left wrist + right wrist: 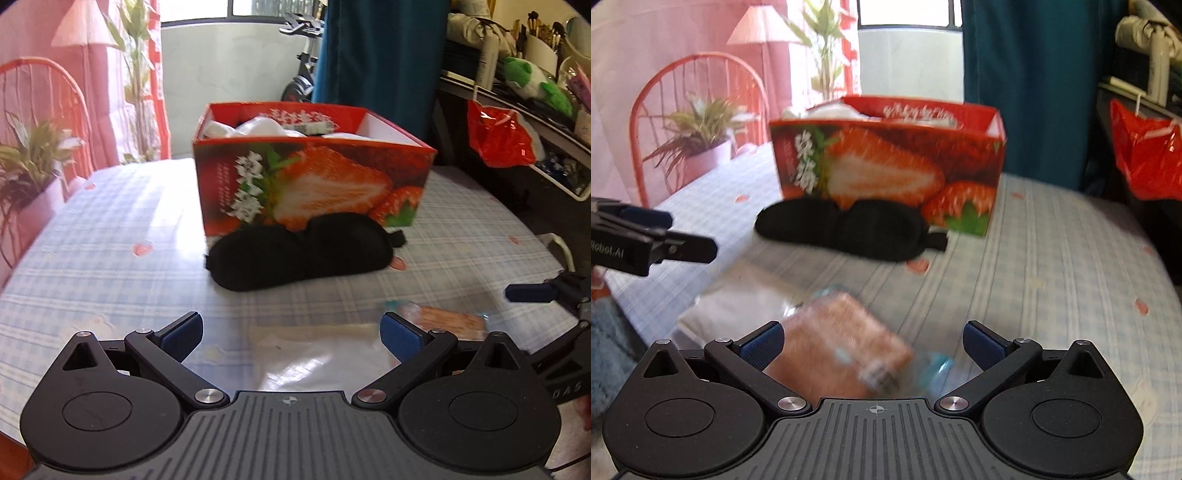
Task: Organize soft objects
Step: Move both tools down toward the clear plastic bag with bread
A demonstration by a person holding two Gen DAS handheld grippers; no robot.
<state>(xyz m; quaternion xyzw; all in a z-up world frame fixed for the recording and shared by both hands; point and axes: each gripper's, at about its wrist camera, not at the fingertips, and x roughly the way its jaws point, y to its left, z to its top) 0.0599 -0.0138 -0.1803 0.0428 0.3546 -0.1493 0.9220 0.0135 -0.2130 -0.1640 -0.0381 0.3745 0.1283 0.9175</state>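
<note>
A red strawberry-print box (pixel 314 184) (pixel 886 166) stands on the checked table and holds white soft items (pixel 258 127). A black eye mask (pixel 295 254) (pixel 846 229) lies against its front. A clear-wrapped white cloth (pixel 314 347) (pixel 738 306) lies just ahead of my open, empty left gripper (pixel 291 336). A wrapped brown bread-like packet (pixel 838 354) (pixel 443 319) lies between the fingers of my open right gripper (pixel 873 345), untouched. Each gripper shows at the edge of the other's view.
A potted plant (pixel 33 173) and a red wire chair (pixel 698 110) stand at the table's left. A red plastic bag (pixel 498 136) hangs at a cluttered shelf on the right. A teal curtain (pixel 380 51) hangs behind the box.
</note>
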